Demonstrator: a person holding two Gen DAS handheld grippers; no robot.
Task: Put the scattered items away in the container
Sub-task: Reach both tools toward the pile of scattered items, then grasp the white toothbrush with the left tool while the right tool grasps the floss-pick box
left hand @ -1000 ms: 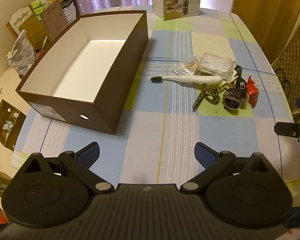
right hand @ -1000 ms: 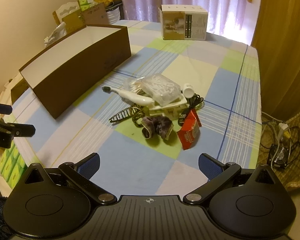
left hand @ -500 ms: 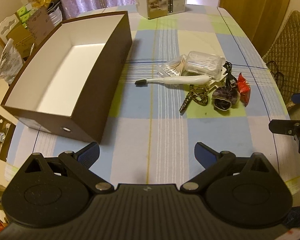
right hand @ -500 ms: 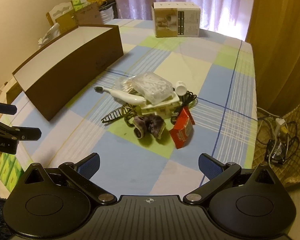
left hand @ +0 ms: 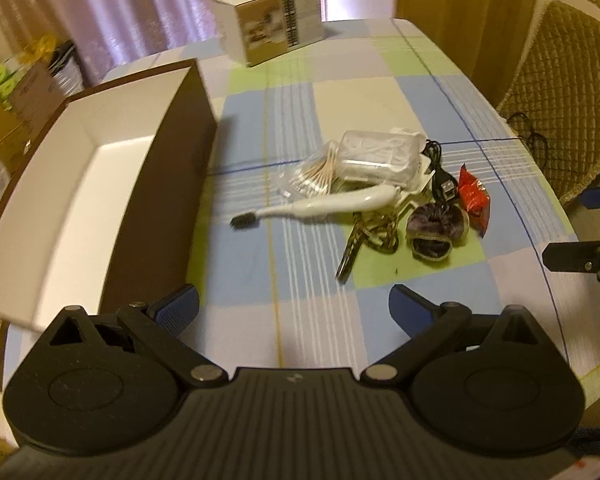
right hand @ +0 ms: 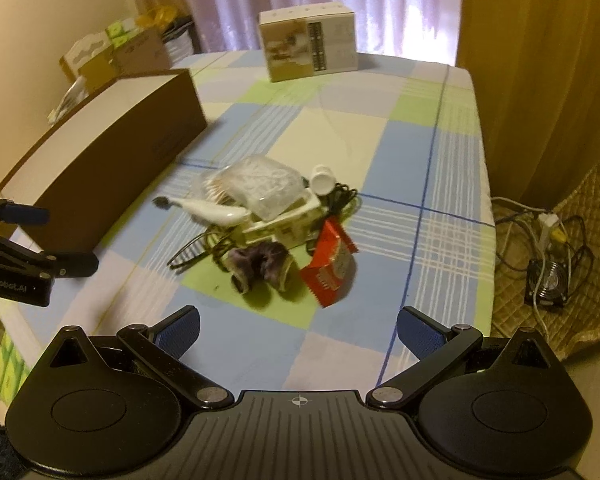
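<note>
A brown box with a white inside [left hand: 80,184] [right hand: 112,152] stands empty on the left of the checked tablecloth. To its right lies a pile: a white toothbrush [left hand: 324,206] [right hand: 212,210], a clear plastic case [left hand: 380,156] [right hand: 268,188], cotton swabs [left hand: 316,172], a black cable [left hand: 442,176], a dark hair clip [left hand: 350,252], a purple scrunchie [left hand: 436,230] [right hand: 260,266] and a red packet [left hand: 474,200] [right hand: 332,268]. My left gripper [left hand: 294,308] is open, short of the pile. My right gripper [right hand: 298,330] is open too, just in front of the scrunchie and packet.
A printed carton [left hand: 272,38] [right hand: 310,44] stands at the table's far end. A padded chair [left hand: 560,92] is at the right. Cables and a small fan [right hand: 548,280] lie on the floor beyond the right table edge. Cardboard boxes [right hand: 116,52] are stacked at the left.
Both grippers have moved forward toward the pile, which now looks larger. The left view has swung right, so the box sits further left. Nothing was picked up.
</note>
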